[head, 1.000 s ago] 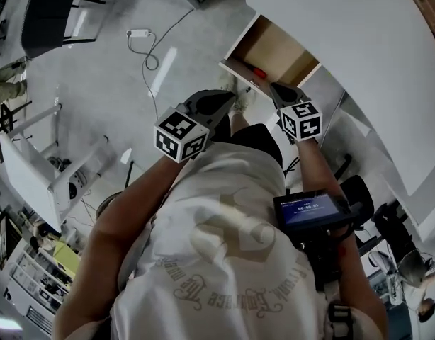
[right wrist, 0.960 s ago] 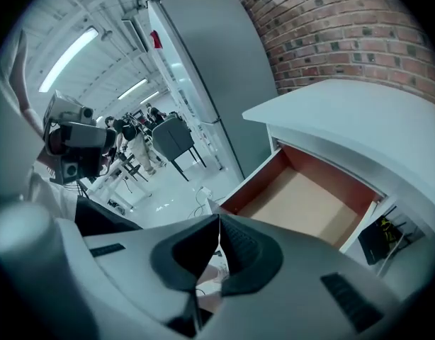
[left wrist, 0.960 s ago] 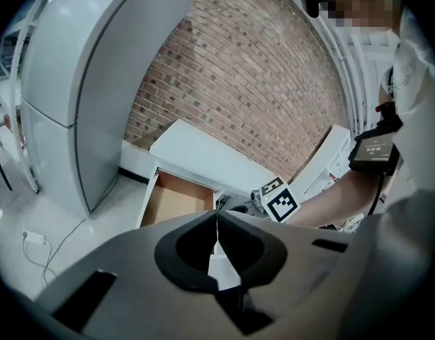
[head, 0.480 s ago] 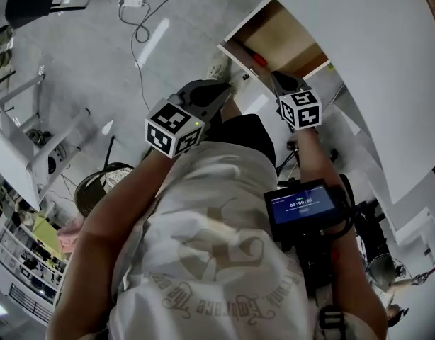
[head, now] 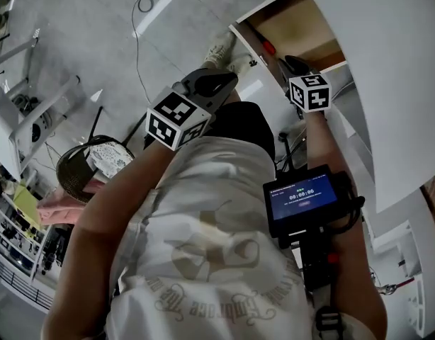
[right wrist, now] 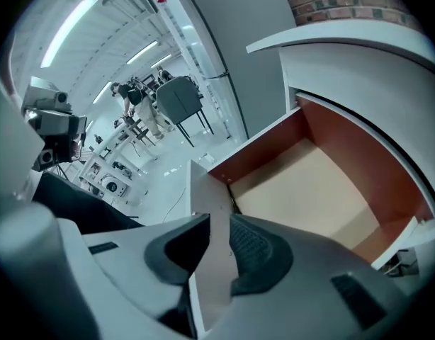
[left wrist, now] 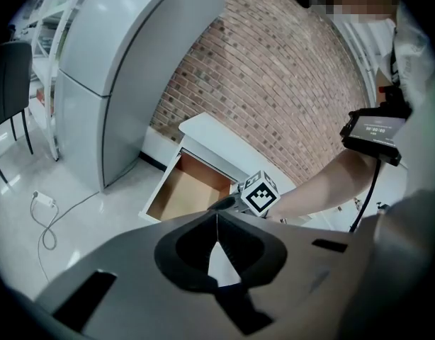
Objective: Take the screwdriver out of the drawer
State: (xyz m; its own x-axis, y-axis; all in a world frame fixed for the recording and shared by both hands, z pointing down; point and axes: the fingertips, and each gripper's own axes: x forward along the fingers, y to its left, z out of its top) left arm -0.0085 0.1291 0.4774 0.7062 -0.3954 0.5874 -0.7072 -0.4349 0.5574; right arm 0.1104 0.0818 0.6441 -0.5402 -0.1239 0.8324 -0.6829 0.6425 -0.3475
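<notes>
The wooden drawer [head: 306,27] stands pulled out of the white cabinet. A red screwdriver handle [head: 269,47] lies in it just behind the white front panel [head: 254,42]. My right gripper [head: 292,64] hangs over that front edge. In the right gripper view its jaws [right wrist: 219,225] have just been opening and stand apart astride the front panel [right wrist: 207,190]; the drawer floor [right wrist: 309,190] shows bare there, and the screwdriver is hidden. My left gripper [head: 223,82] hovers left of the drawer, away from it, jaws [left wrist: 217,222] shut on nothing.
The white cabinet top [head: 387,62] overhangs the drawer on the right. A cable [head: 139,13] trails on the grey floor and a wire-frame chair [head: 90,165] stands at the left. A tall grey cabinet [left wrist: 118,83] and a brick wall [left wrist: 288,69] stand behind the drawer.
Both grippers have sunk lower, the right one staying at the drawer's front edge. The head view has swung, so the drawer now sits higher and further right in it.
</notes>
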